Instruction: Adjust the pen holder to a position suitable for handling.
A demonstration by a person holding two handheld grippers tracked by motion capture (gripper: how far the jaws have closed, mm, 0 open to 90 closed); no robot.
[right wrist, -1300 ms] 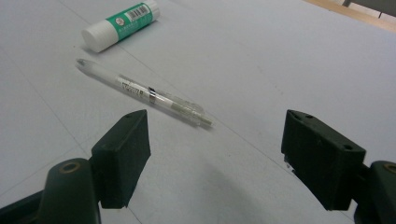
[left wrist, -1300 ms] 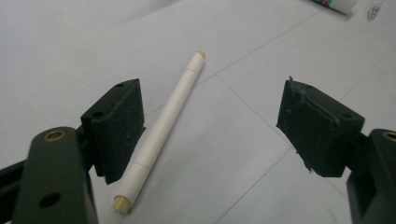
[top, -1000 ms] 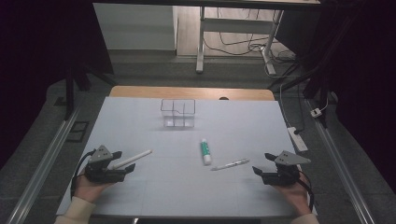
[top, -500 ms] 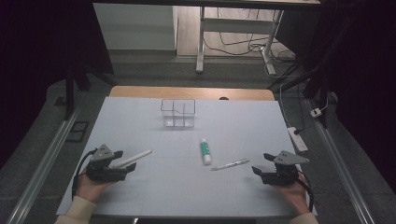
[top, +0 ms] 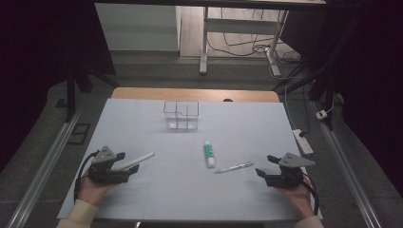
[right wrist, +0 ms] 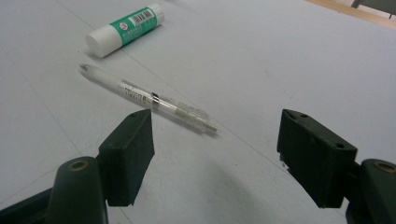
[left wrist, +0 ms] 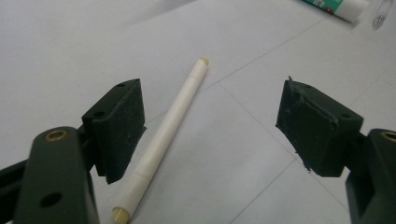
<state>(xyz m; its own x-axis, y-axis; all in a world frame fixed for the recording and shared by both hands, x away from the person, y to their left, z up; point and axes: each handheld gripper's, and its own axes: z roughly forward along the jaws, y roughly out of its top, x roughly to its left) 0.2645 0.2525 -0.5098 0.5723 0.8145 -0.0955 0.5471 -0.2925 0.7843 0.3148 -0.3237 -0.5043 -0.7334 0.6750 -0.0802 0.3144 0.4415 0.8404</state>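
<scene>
The left gripper, jaws wide and empty, rests at the near left with a slim white cylindrical pen lying between them, its long axis pointing far-right.

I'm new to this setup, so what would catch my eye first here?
Probably the two open black tongs at the table's near edge: the left tongs straddle a white cylindrical pen, and the right tongs face a clear plastic pen. Between them lies a green-and-white glue stick, with a clear plastic compartment box standing farther back.
</scene>
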